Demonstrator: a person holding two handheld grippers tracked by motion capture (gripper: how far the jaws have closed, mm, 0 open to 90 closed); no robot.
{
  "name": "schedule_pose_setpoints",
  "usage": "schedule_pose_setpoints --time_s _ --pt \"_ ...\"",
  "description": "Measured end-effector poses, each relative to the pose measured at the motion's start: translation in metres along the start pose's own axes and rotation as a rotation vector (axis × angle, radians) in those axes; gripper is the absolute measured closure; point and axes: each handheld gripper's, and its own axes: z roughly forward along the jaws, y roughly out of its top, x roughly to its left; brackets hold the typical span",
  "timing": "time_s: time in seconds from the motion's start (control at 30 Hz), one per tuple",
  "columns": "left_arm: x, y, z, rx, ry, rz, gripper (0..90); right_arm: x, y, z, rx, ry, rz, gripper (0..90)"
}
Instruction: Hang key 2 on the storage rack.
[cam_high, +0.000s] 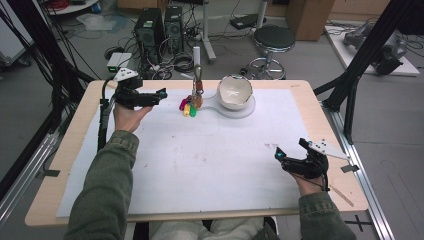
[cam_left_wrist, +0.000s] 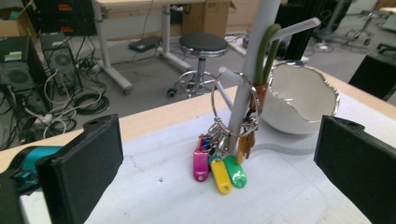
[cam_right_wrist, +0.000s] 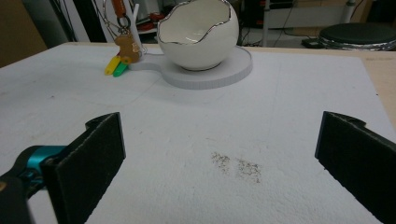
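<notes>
Two tongs released, empty; left tongs (cam_high: 161, 94) near key bunch (cam_left_wrist: 219, 161), jaws wide, aimed at it; right tongs (cam_high: 278, 154) idle, well apart on worktop (cam_high: 210, 165); keys hang on ring around white stand (cam_left_wrist: 245, 88) beside eggshell bowl (cam_high: 234, 92); risk: pulling sideways tips stand, knocks bowl; tags slip from jaws.

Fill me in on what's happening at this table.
A person sits at the table holding a gripper in each hand. The left gripper, jaws open, points at a bunch of keys hanging on a small white stand, without touching them. Beside the stand sits a white egg-shaped bowl on the same base. The right gripper rests open near the table's right edge, holding nothing.
</notes>
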Motion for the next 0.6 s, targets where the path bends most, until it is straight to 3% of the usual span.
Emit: schedule_pose_setpoints --time_s 0.33,0.6 --pt "-0.008 -0.006 -0.015 -0.006 0.004 0.027 1.7 -0.001 0.0 -0.002 0.001 0.0 0.012 0.6" --pt "-0.003 -0.022 -0.033 -0.023 0.05 0.006 1.7 -0.001 0.0 -0.003 -0.001 0.005 0.016 0.6"
